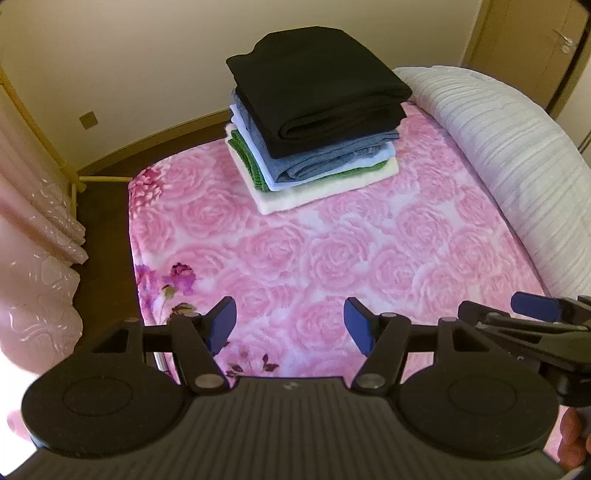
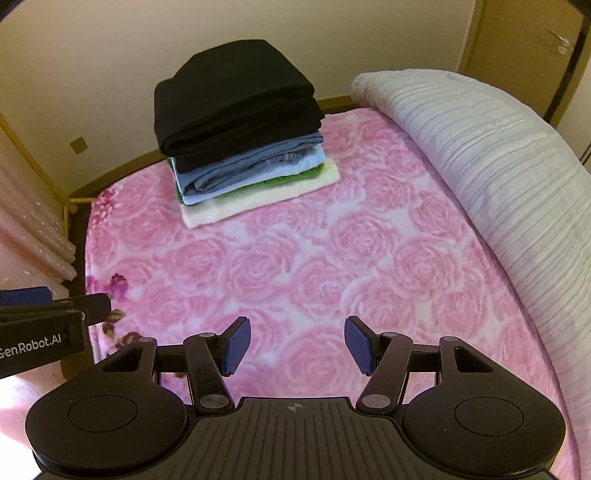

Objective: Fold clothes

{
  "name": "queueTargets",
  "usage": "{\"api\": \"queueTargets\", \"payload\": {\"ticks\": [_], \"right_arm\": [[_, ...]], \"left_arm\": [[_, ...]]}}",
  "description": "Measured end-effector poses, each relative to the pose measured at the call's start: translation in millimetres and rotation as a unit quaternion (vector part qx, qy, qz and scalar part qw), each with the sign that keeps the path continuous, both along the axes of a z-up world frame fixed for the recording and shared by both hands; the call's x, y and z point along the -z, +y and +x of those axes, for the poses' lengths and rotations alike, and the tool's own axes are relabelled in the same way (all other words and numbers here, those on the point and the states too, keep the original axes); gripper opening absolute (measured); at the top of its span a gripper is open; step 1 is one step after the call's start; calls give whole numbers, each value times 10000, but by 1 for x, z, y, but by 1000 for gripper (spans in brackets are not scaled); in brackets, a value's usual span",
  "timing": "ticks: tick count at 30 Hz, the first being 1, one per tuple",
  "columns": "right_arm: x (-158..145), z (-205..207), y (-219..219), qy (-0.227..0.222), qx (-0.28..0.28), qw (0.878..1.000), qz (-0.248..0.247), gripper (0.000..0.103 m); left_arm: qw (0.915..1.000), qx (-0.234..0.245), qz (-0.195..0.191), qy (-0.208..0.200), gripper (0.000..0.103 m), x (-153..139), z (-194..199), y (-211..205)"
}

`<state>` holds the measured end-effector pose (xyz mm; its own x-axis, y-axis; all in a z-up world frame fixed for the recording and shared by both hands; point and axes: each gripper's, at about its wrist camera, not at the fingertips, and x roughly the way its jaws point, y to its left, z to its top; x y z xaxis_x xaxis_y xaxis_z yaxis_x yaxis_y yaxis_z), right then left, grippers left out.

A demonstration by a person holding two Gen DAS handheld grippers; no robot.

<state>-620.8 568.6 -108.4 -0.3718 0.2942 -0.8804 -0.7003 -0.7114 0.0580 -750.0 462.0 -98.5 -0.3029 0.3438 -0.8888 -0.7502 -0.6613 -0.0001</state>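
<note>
A stack of folded clothes [image 1: 314,125] sits at the far side of the pink rose-patterned bed [image 1: 332,258], with a black garment [image 1: 317,92] on top, then grey-blue, light blue, green and cream layers. It also shows in the right wrist view [image 2: 243,147]. My left gripper [image 1: 290,325] is open and empty, above the near part of the bed. My right gripper [image 2: 297,343] is open and empty too, beside the left one, and shows at the left wrist view's right edge [image 1: 535,310]. The left gripper shows at the right wrist view's left edge [image 2: 48,306].
A rolled white ribbed quilt [image 1: 517,155] lies along the bed's right side, also in the right wrist view [image 2: 498,166]. Pink curtains [image 1: 37,240] hang at the left, over dark floor [image 1: 103,229]. A wooden door [image 1: 528,33] is at the far right.
</note>
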Motion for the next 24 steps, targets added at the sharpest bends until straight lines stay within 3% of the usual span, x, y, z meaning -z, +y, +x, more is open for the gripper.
{"api": "queueTargets", "payload": {"ticks": [24], "right_arm": [[23, -24, 50, 24, -277, 9995, -168, 60]], "left_arm": [[9996, -248, -68, 95, 61, 18, -12, 33]]}}
